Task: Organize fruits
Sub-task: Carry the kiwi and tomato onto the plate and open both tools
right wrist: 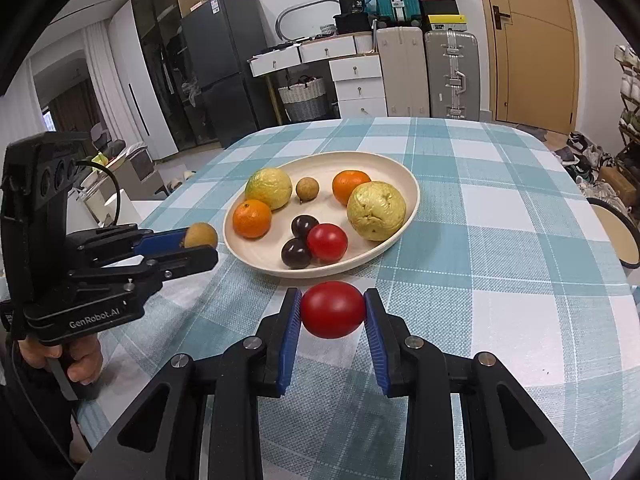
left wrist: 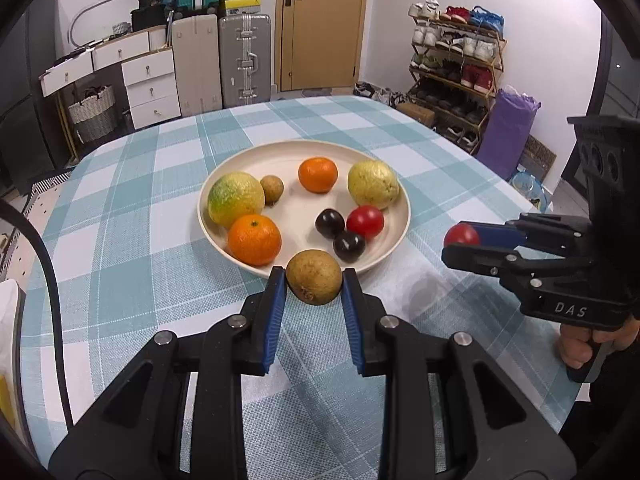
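Left claw (left wrist: pixel 314 286), low centre of the left wrist view: clamped on a brown kiwi-like fruit (left wrist: pixel 315 277), held at the near rim of the plate (left wrist: pixel 402 204). Right claw (right wrist: pixel 332 312), low centre of the right wrist view: clamped on a red tomato (right wrist: pixel 332 310), held just short of the plate.

Beyond, on the checked bench (left wrist: pixel 120 240), a cream plate is seen, loaded with two tangerines (left wrist: pixel 255 239), two yellow-green guavas (left wrist: pixel 236 199), two dark plums (left wrist: pixel 330 223), one tomato (left wrist: pixel 365 221) and one small brown fruit (left wrist: pixel 272 189).
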{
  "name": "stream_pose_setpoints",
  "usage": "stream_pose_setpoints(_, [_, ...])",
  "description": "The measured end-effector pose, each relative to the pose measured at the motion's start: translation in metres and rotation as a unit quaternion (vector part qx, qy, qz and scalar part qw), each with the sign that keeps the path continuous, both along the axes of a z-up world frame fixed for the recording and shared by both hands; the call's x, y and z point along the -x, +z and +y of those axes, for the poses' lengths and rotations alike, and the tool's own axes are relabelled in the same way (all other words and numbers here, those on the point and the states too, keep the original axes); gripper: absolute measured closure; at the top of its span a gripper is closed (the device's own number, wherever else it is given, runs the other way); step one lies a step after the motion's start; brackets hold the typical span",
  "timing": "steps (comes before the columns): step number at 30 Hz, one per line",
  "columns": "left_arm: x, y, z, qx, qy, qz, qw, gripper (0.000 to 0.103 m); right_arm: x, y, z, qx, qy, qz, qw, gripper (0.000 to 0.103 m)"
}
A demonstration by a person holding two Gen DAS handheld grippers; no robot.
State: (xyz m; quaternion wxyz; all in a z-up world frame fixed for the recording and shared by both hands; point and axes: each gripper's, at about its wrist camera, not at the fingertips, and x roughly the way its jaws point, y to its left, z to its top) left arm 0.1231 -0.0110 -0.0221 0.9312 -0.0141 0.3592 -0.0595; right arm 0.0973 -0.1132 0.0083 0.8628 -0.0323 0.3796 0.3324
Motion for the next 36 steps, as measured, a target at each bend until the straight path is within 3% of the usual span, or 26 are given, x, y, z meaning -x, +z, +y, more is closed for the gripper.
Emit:
stream_pose_setpoints(16, [-0.003,0.032,0.004,0.006,0.018,-0.05,0.9986,0.078,-0.027,0.022,0.005,-0.013,-0.016,-0.02,1.0,0.071])
stream_pose_setpoints(36, [-0.057,0.016,0.008,0.008,0.024,-0.026,0.9994,0.078,-0.07,0.015,0.043,-0.01,-0.001,-0.005,1.0,0.071])
